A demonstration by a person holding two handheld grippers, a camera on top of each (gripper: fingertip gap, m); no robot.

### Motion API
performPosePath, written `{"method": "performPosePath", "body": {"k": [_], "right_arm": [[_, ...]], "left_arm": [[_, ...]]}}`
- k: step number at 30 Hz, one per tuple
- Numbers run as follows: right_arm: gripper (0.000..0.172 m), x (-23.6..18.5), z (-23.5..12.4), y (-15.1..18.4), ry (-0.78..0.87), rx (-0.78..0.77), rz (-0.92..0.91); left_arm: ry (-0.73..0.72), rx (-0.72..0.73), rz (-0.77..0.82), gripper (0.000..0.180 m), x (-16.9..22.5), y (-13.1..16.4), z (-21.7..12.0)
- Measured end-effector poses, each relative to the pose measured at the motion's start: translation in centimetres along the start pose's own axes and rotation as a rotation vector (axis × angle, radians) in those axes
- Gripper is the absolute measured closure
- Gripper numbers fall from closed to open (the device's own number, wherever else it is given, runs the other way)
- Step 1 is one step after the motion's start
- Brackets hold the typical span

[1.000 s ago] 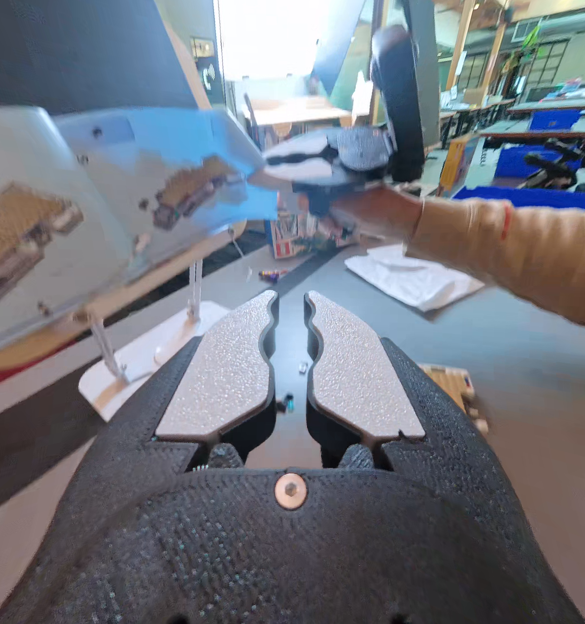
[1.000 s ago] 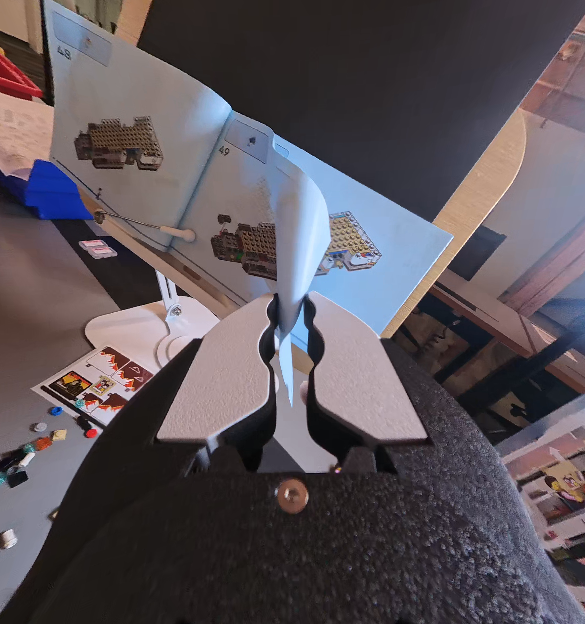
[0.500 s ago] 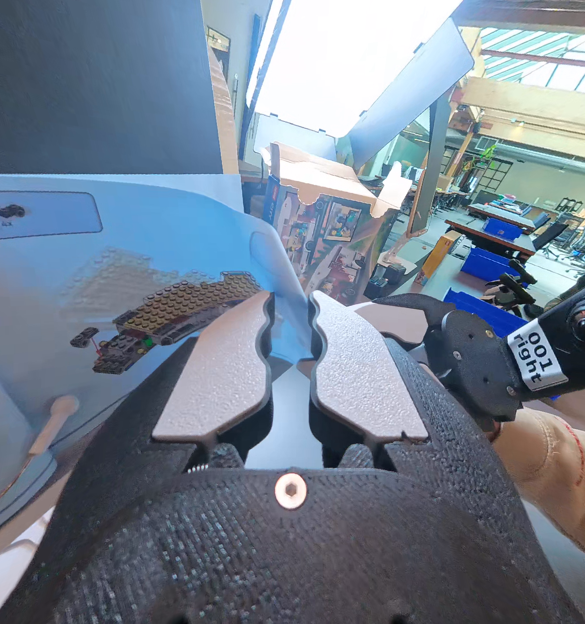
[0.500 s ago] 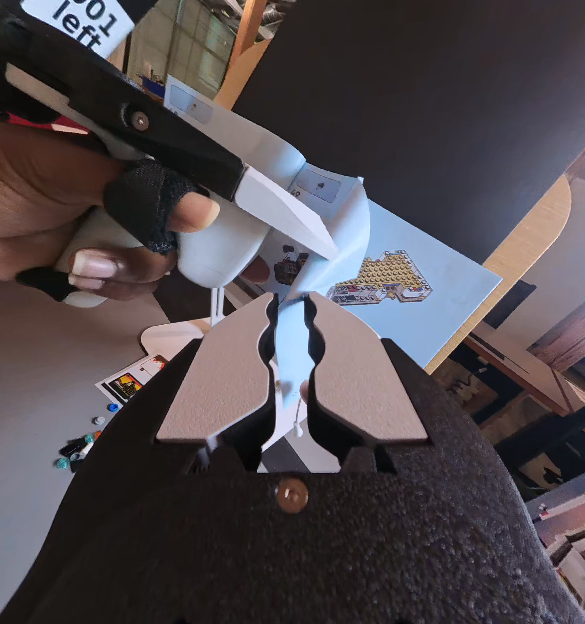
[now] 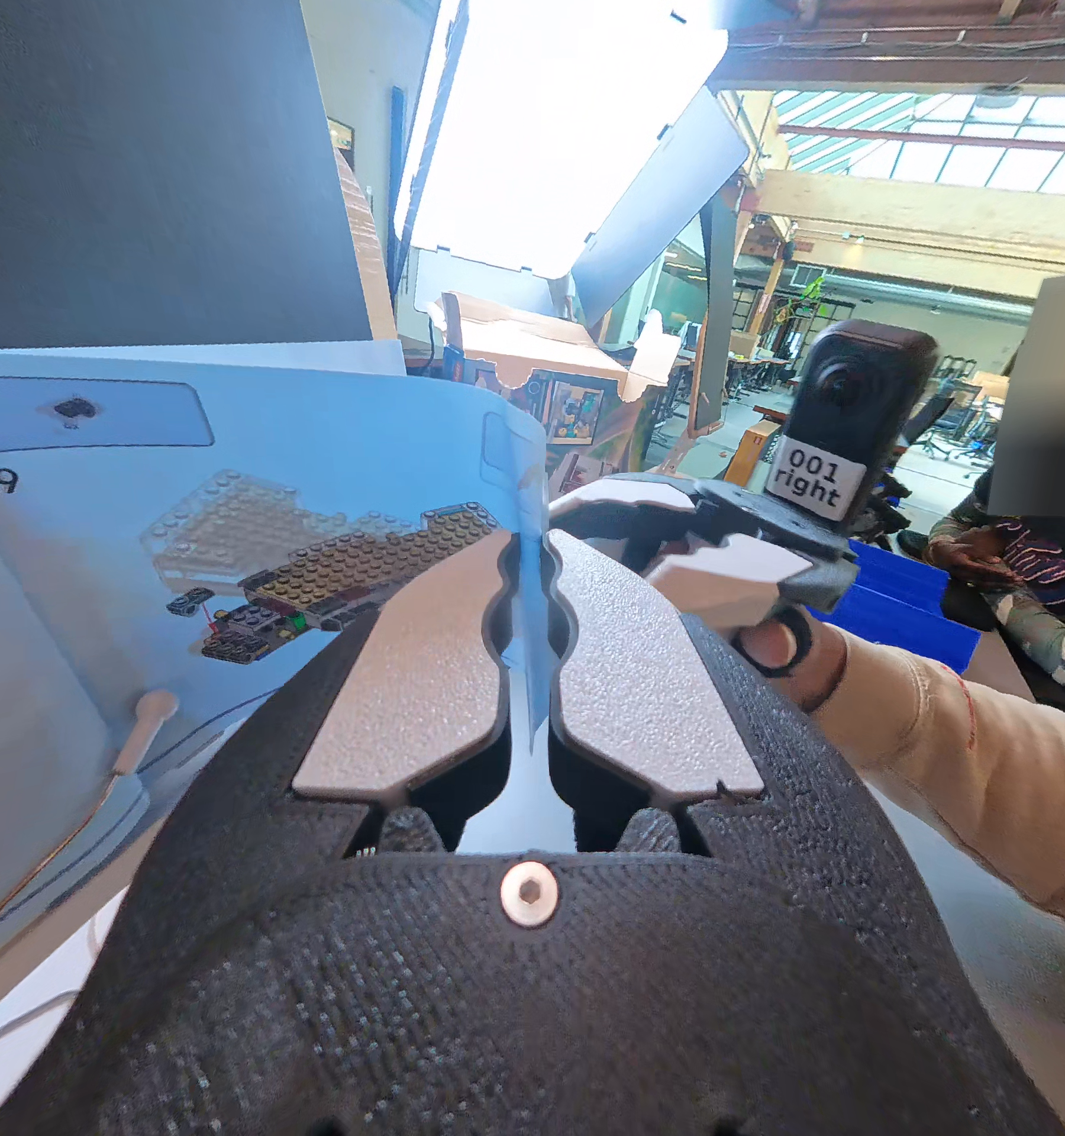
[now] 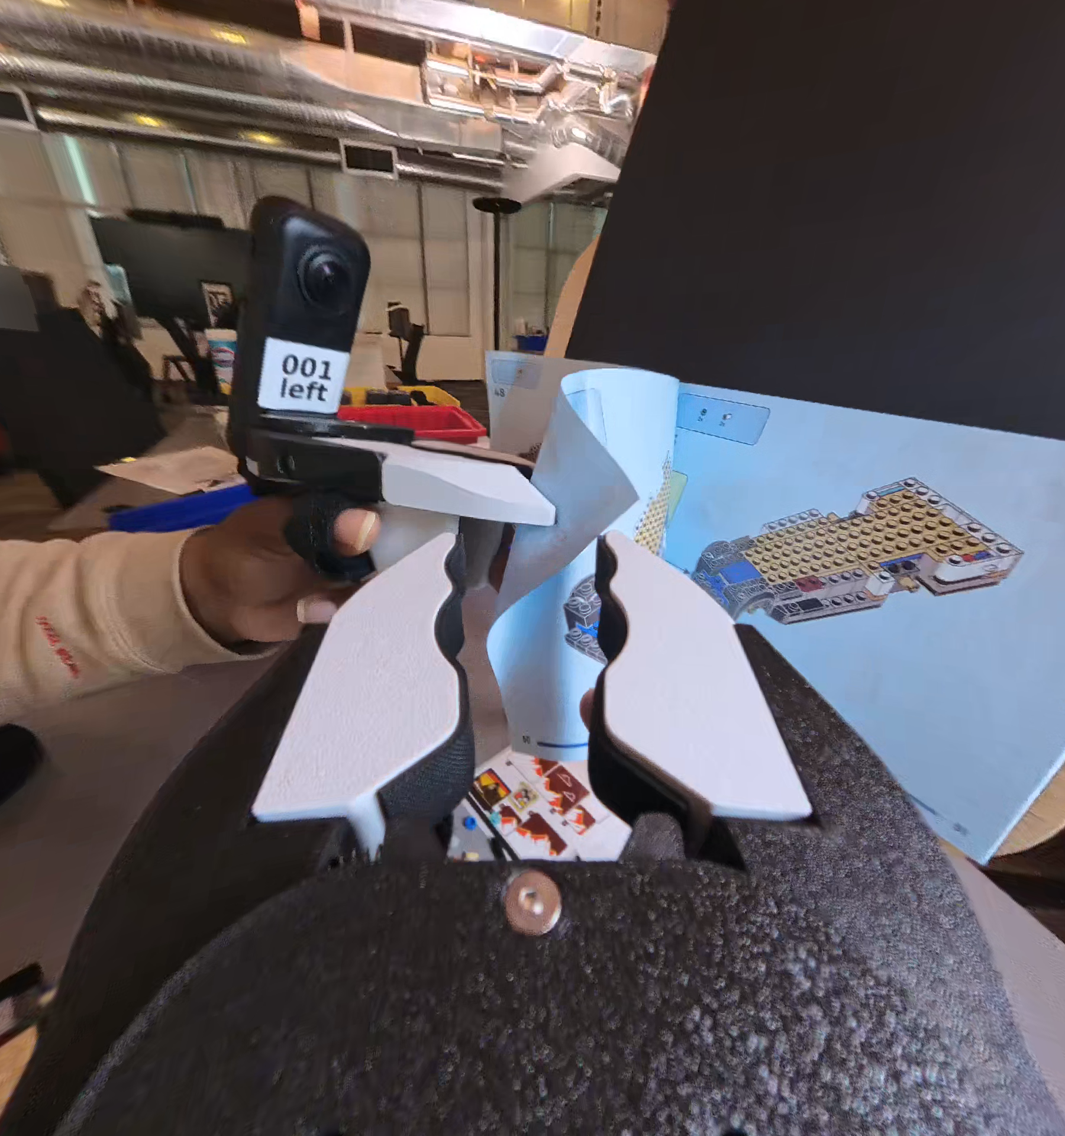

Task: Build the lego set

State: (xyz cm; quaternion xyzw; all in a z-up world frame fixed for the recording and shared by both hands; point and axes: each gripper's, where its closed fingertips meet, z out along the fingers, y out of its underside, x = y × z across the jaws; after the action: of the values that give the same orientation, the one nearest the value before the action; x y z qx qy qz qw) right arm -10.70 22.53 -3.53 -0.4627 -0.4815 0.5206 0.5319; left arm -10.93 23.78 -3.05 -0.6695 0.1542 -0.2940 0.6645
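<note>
Two hand-held grippers meet at one curled page of a light-blue instruction booklet [image 6: 886, 492] that stands open on a white stand [image 5: 38, 959] against a dark panel [image 6: 856, 184].

Left hand-held gripper [image 5: 531, 547]: its fingers are drawn together on the free edge of the curled page [image 5: 529, 615], with both pads pressed against the thin sheet. To its left lies the open booklet page with a printed brick model, pinned by a white page-holder arm [image 5: 143, 731]. To its right, close by, is the right hand-held gripper, held by a hand [image 5: 782, 645] in a beige sleeve.

Right hand-held gripper [image 6: 530, 547]: its fingers stand well apart. The curled page [image 6: 554, 615] rises through the gap between them; the left pad is clear of the sheet, and contact at the right pad cannot be determined. To its left, the left hand-held gripper's fingertips pinch the page's upper edge. Below the gap, a sticker sheet [image 6: 536, 799] and small loose bricks lie on the grey counter [image 6: 118, 768]. To its right is the booklet's facing page.
</note>
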Motion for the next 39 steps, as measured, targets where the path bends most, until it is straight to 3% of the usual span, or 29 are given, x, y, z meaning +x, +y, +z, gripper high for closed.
{"method": "performPosePath", "body": {"k": [6,13,22,27,28,30,32,33,39], "right_arm": [[0.171,-0.8,0.0,-1.1,-0.070,0.023,0.035],[0.171,-1.1,-0.1,-0.9,-0.084,0.001,0.017],[0.172,0.0,-1.1,-1.2,-0.048,0.008,0.039],[0.135,-1.5,0.3,-1.4,-0.145,0.024,0.124],[0.134,-1.5,0.8,-1.5,-0.139,0.019,0.121],[0.141,-1.9,1.7,-1.2,-0.151,-0.024,0.085],[0.168,-2.1,2.0,-0.9,-0.150,-0.047,0.054],[0.172,-2.1,2.0,-0.9,-0.155,-0.045,0.046],[0.172,-1.8,1.2,-0.8,-0.182,-0.042,0.085]], "left_arm": [[0.027,0.004,0.019,0.172,0.5,-0.1,-1.1],[0.019,-0.018,0.089,0.172,0.8,0.0,-2.0],[0.025,-0.006,0.053,0.176,0.0,0.4,-3.2],[0.063,0.005,0.055,0.174,0.6,0.6,-2.8],[0.069,0.006,0.053,0.174,0.7,0.6,-2.7],[0.068,0.010,0.049,0.174,0.6,0.5,-2.7],[0.065,0.013,0.050,0.174,0.4,0.4,-3.0],[0.068,0.017,0.048,0.174,0.3,0.3,-3.2],[0.078,0.030,0.049,0.180,0.1,0.4,-4.1]]}}
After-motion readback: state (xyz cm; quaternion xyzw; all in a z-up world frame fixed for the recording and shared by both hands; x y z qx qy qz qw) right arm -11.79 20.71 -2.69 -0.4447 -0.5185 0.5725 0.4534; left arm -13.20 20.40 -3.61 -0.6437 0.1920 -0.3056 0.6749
